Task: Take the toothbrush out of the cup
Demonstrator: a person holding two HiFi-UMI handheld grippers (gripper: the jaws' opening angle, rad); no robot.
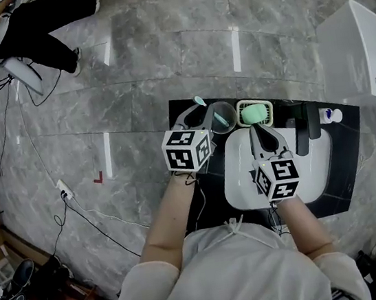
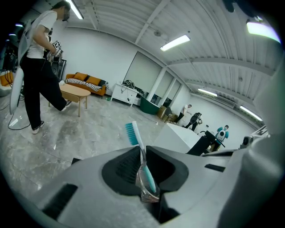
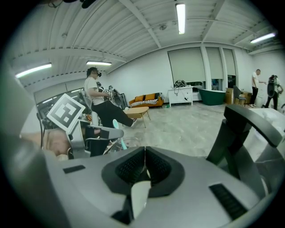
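My left gripper (image 1: 197,113) is shut on the teal toothbrush (image 2: 143,165) partway down its handle. The bristle head (image 1: 199,100) sticks out past the jaw tips. The clear cup (image 1: 224,118) stands just right of these jaws on the black counter; something teal shows inside it, and I cannot tell whether it is the brush's lower end. In the right gripper view the brush head (image 3: 115,124) rises over the cup (image 3: 116,143) beside the left gripper. My right gripper (image 1: 260,129) hangs over the white sink (image 1: 248,179), jaws shut with nothing between them (image 3: 143,153).
A green soap dish (image 1: 255,112) sits right of the cup. A black faucet (image 1: 306,129) stands at the sink's far right. A white cabinet (image 1: 362,52) is off to the right. A person stands on the grey floor at top left (image 1: 32,29), and cables trail there.
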